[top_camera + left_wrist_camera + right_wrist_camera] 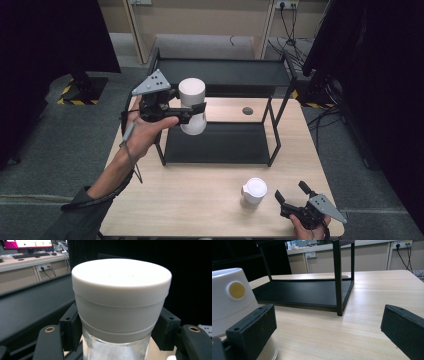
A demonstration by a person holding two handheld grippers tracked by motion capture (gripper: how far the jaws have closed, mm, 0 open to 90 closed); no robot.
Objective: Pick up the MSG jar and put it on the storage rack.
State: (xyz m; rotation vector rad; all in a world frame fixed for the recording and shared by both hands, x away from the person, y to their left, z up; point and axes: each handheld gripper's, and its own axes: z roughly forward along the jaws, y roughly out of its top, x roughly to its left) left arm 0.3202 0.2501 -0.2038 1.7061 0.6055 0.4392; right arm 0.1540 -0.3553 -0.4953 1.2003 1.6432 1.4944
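The left gripper [196, 111] holds a white-capped jar [193, 106] clamped between its jaws, lifted above the black shelf rack [220, 142]. The right gripper [292, 193] rests on the table [200, 200], jaws apart, a second white-capped jar [253, 192] just beside its tips.

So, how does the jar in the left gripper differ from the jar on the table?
The held jar is lifted in front of the black shelf, clamped by the left gripper; the table jar stands free beside the open right gripper. The table jar's cap shows a yellow dot. Both have white caps.
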